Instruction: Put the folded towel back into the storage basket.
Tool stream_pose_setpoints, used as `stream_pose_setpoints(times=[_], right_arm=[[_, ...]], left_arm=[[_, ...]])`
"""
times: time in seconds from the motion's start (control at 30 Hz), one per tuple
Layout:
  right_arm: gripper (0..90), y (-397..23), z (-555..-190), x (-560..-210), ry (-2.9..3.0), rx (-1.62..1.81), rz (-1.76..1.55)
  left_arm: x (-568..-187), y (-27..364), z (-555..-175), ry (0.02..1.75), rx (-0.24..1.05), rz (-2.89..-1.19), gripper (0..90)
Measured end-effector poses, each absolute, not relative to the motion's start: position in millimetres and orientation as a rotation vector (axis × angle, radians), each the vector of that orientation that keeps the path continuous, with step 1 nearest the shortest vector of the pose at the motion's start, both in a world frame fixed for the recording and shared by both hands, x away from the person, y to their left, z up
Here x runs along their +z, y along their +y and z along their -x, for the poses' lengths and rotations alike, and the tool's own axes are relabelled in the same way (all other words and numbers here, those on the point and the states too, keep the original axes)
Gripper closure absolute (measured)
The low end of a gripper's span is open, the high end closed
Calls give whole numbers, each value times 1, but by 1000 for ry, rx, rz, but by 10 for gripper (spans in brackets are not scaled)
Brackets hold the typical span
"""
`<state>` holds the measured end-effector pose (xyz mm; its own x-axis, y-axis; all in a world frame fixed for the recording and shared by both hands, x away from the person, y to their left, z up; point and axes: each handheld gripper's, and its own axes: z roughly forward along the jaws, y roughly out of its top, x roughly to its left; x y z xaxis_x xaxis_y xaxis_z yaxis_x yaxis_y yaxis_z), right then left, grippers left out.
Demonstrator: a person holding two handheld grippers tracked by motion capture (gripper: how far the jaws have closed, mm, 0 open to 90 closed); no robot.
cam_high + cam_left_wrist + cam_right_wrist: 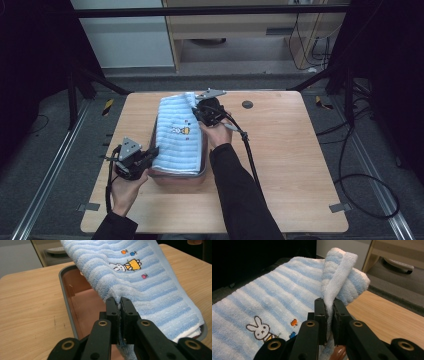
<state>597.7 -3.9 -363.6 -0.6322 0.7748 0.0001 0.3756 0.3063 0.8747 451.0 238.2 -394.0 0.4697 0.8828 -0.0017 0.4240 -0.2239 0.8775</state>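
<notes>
A blue-and-white striped terry towel point(179, 134) with a small embroidered rabbit lies draped lengthwise over a shallow brown rectangular tray with a grey rim point(65, 300), which sits on the light wooden table point(290, 160). The left gripper point(119, 305) pinches the towel's near left corner, its jaws pressed tight on the cloth above the tray's inside. The right gripper point(329, 305) clamps a folded white-edged corner at the towel's far end, lifting that corner upright, jaws closed on the fabric.
</notes>
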Motion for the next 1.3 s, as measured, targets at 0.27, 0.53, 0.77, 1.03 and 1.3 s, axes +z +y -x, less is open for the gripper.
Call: stream_pose_setpoints(times=[0.27,0.53,0.77,1.03,1.3], right_arm=[[839,-1,-601,-380,2181,1243,-1033],[837,0,-601,-392,2201,1216,-1039],[824,1,-603,-406,2231,1184,-1066],[672,2,-602,-415,2291,1099,-1080],[591,-13,-592,-400,2216,1151,-1048]], left_arm=[[-408,237,-454,1129,614,-1863,859],[-419,235,-456,1148,602,-1900,858],[-425,236,-458,1161,600,-1916,855],[-429,237,-461,1202,589,-1936,761],[-412,243,-455,1173,648,-1864,689]])
